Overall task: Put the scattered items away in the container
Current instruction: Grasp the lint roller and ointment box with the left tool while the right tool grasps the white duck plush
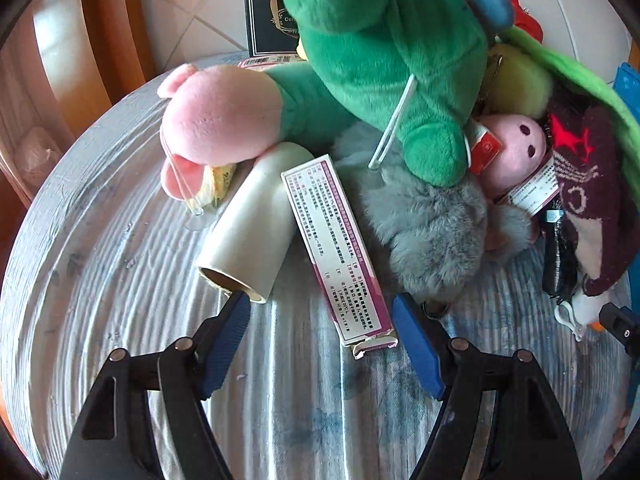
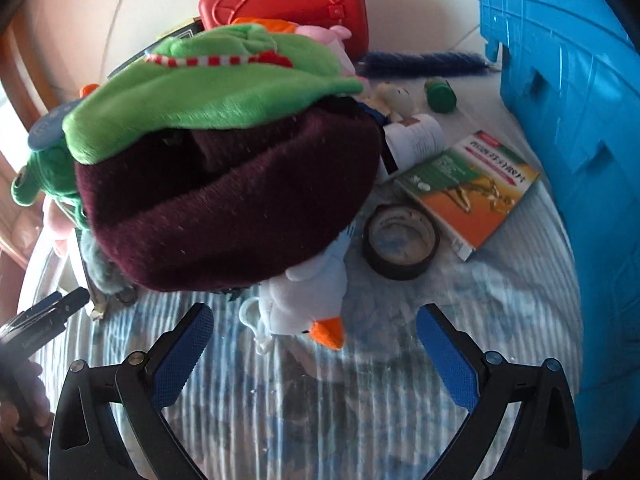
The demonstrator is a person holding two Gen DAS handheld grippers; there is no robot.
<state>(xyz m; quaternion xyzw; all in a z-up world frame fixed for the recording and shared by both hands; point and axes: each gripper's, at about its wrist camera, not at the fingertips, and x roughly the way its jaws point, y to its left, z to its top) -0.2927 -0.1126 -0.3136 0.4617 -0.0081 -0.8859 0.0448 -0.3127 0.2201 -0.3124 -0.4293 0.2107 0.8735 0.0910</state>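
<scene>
We are at the picking stage, with nothing in either claw yet. Our left gripper (image 1: 320, 308) is spread wide and empty, its jaws straddling the near end of the long box (image 1: 334, 244), the left pad touching or just beside the near end of the roll (image 1: 250, 232). Our right gripper (image 2: 314, 332) is likewise released and empty, with the penguin (image 2: 308, 300) lying between its fingers.

The bin (image 2: 568, 128) stands at the right, well apart from the left gripper's pile and nearer the right one. We judge the next move to be a close on the box or the penguin, then a carry rightward to the bin.

The pile crowds both picks. The green plush (image 1: 384, 60) and grey fur (image 1: 424, 224) lie against the box's far end, and the maroon hat (image 2: 228, 204) overhangs the penguin's far side, so a lift could drag them. Tape (image 2: 402, 242), a book (image 2: 472, 184) and a red case (image 2: 296, 4) wait farther off.
</scene>
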